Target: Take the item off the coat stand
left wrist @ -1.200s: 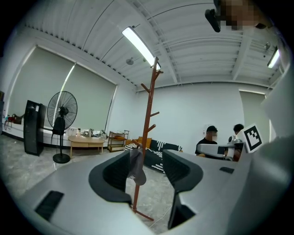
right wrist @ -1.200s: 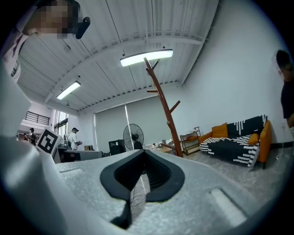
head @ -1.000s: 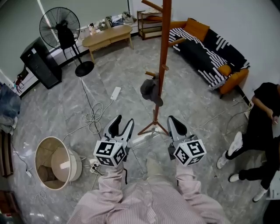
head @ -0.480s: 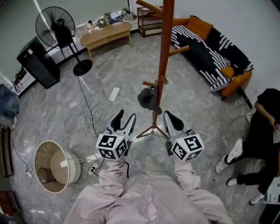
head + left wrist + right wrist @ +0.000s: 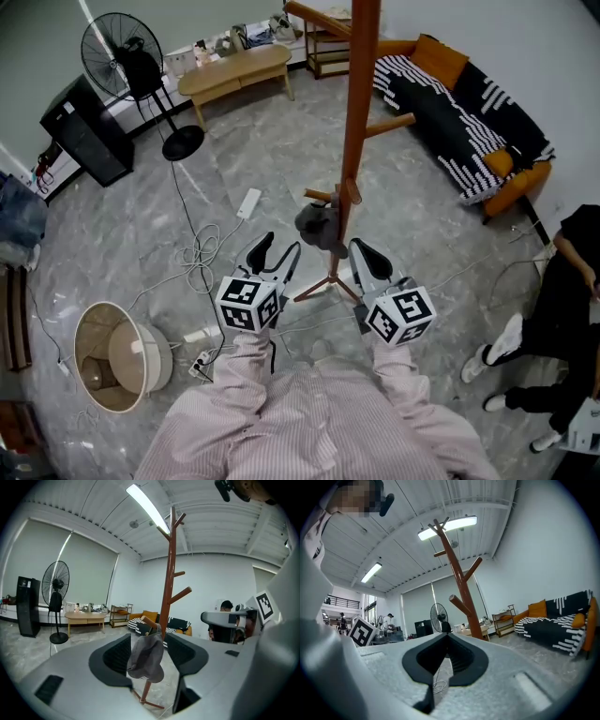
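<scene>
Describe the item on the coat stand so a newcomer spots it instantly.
Find the tall reddish-brown wooden coat stand mid-floor, near the striped sofa. On a low peg hangs a floppy grey hat, the only thing on the stand.

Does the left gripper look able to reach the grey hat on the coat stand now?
Probably yes: the left gripper, its fingers just opening wider and empty, points straight at the grey hat, with nothing in between.

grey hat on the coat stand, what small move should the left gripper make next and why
Probably ease the left gripper forward until its jaws straddle the grey cloth hat. They have just been opening, nothing between them yet, and the hat hangs ahead on the brown wooden coat stand.
</scene>
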`<act>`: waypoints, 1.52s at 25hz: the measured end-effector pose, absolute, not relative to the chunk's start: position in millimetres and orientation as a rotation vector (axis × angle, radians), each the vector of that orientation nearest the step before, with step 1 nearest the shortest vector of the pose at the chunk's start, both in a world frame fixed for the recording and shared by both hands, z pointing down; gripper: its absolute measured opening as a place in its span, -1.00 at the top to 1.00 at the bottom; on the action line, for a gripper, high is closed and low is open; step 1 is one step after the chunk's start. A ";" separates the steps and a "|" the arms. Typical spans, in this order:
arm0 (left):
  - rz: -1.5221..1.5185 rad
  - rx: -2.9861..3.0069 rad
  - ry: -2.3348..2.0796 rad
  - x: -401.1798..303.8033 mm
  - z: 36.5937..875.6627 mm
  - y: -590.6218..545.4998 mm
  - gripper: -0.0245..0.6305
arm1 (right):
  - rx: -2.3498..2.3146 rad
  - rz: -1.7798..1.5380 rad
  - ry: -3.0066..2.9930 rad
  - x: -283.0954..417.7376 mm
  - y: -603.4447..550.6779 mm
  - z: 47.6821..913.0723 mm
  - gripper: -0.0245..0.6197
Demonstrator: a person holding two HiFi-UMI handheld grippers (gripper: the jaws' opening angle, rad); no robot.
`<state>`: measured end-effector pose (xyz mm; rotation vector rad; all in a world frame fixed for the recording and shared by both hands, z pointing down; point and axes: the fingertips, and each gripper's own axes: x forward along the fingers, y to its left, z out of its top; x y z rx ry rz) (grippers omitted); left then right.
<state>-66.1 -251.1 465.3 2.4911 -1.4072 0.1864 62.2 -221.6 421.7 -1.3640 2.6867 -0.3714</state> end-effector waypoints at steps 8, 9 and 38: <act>0.308 2.512 -1.316 -49.6 492.6 -286.0 0.23 | -1.379 -0.420 2.674 67.2 -235.0 431.0 0.91; 0.329 2.513 -1.302 -48.7 497.5 -290.8 0.23 | -1.387 -0.427 2.670 67.6 -236.4 432.8 0.91; 0.739 2.552 -0.957 -16.1 576.8 -352.9 0.72 | -1.555 -0.513 2.559 79.2 -257.2 456.4 0.91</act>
